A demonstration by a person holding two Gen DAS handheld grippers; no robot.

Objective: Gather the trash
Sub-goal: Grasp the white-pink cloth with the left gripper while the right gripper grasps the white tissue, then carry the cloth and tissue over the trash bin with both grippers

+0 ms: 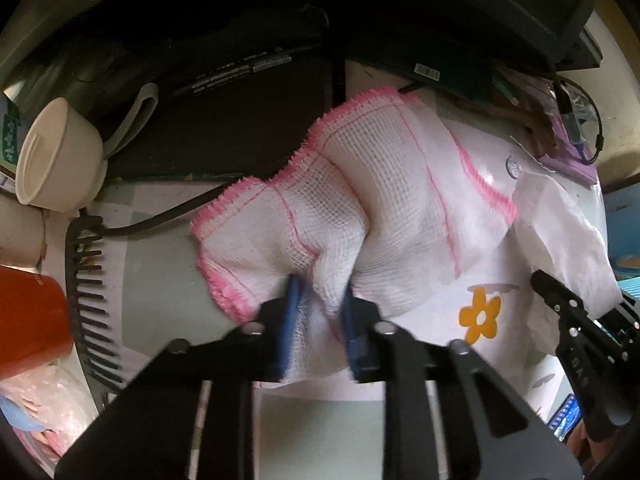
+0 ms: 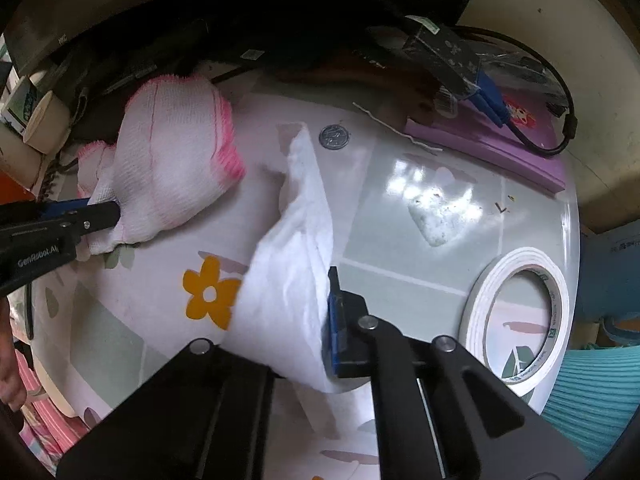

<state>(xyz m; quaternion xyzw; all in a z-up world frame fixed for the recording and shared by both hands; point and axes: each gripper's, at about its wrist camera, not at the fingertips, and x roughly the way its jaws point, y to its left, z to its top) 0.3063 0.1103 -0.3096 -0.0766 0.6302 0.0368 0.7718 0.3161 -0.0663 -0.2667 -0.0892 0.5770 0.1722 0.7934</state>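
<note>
My left gripper (image 1: 320, 312) is shut on a white mesh cloth with pink edging (image 1: 360, 200), bunched between its blue pads and held over the table. The cloth also shows in the right wrist view (image 2: 176, 160), with the left gripper (image 2: 108, 212) at the left. My right gripper (image 2: 304, 320) is shut on a crumpled white tissue (image 2: 292, 248); the tissue hides its left finger. The tissue (image 1: 560, 232) and the right gripper (image 1: 560, 304) show at the right of the left wrist view.
The table (image 2: 400, 240) has a flower-print cover. A tape roll (image 2: 516, 316), a coin (image 2: 334, 138), a purple booklet (image 2: 492, 140) with a cable, a black comb (image 1: 88, 296), a cream cup (image 1: 56, 156) and an orange cup (image 1: 28, 316) lie around. A monitor (image 1: 240, 20) stands behind.
</note>
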